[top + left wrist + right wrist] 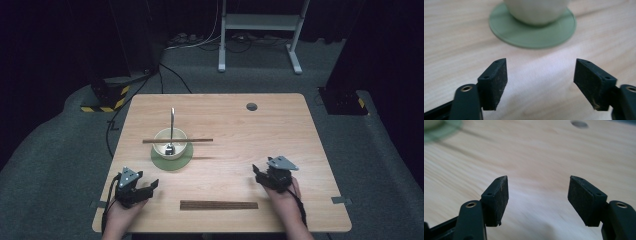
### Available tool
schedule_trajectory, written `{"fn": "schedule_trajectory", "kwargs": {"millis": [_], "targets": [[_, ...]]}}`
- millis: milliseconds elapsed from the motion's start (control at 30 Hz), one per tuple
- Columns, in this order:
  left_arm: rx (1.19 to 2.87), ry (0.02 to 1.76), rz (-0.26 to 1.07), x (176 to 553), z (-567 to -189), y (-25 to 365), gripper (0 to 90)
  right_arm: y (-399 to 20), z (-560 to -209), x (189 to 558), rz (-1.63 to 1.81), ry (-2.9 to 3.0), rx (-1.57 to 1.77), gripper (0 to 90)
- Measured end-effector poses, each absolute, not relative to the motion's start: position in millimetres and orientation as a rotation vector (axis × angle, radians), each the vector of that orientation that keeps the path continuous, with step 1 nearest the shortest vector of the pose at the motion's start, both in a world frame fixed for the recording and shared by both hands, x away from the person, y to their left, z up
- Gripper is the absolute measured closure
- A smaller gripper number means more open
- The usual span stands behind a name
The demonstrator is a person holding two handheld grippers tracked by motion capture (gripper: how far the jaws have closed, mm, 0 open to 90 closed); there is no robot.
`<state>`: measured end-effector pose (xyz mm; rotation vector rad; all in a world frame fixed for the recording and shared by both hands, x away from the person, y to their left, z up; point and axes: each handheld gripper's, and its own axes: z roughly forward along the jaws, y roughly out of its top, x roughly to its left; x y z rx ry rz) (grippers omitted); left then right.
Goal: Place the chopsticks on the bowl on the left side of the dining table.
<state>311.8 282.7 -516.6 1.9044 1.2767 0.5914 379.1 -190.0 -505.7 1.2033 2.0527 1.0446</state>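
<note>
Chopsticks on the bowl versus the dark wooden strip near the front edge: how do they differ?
The chopsticks rest raised across the rim of the bowl, behind both tongs; the wooden strip lies flat on the table, between the hands. The chopsticks look thinner and redder brown; the wooden strip looks wider and darker. Both run left to right, and neither is held.

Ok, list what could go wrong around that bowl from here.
The chopsticks lie loose across the bowl rim, so a nudge could roll them off. The spoon stands steeply in the bowl and a brush might tip it out. The bowl only rests on the green coaster and could slide.
</note>
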Motion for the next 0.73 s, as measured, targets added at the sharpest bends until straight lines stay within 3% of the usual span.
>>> {"fn": "schedule_trajectory", "kwargs": {"millis": [333,500,733], "targets": [[1.984,1.298,0.562,312,-529,269,19.5,-279,-522,370,0.884,2.087,1.449,25.3],[1.999,1.301,0.553,313,-530,267,12.6,-276,-522,370,0.860,2.056,1.488,22.0],[2.010,1.283,0.547,316,-530,267,12.3,-271,-524,371,0.846,2.025,1.457,20.4]]}}
